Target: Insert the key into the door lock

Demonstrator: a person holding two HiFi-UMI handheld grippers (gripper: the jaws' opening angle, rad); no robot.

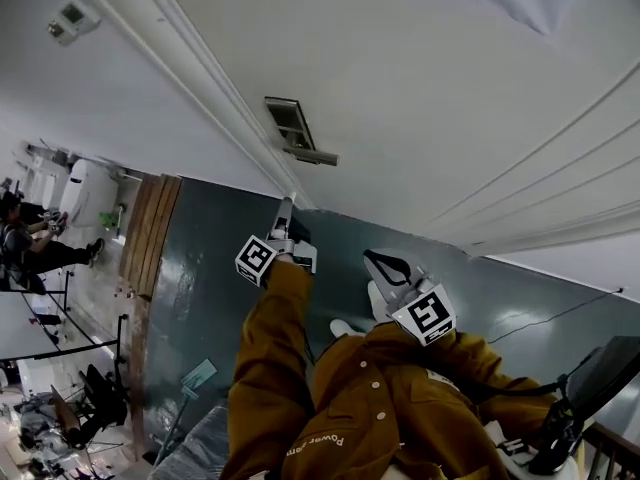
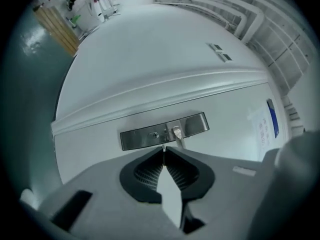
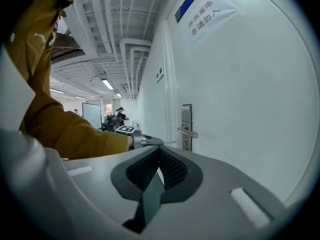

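A white door [image 1: 420,98] carries a steel lock plate [image 2: 165,130] with a keyhole [image 2: 155,134] and a lever handle [image 2: 177,134]. My left gripper [image 2: 163,151] is shut on a thin key [image 2: 163,147]; only its blade tip shows past the jaws, just short of the plate, between the keyhole and the handle. In the head view the left gripper [image 1: 284,208] points at the lock plate [image 1: 295,130]. My right gripper [image 3: 159,150] is shut with nothing in it and hangs back from the door. From the right gripper view the left gripper [image 3: 145,141] sits close to the lock plate [image 3: 186,126].
A paper notice with red print [image 3: 205,15] and a blue strip [image 3: 190,1] hang on the door. The floor [image 1: 210,288] is dark green. A wooden panel [image 1: 150,233] stands along the wall. People [image 1: 30,238] are far down the room.
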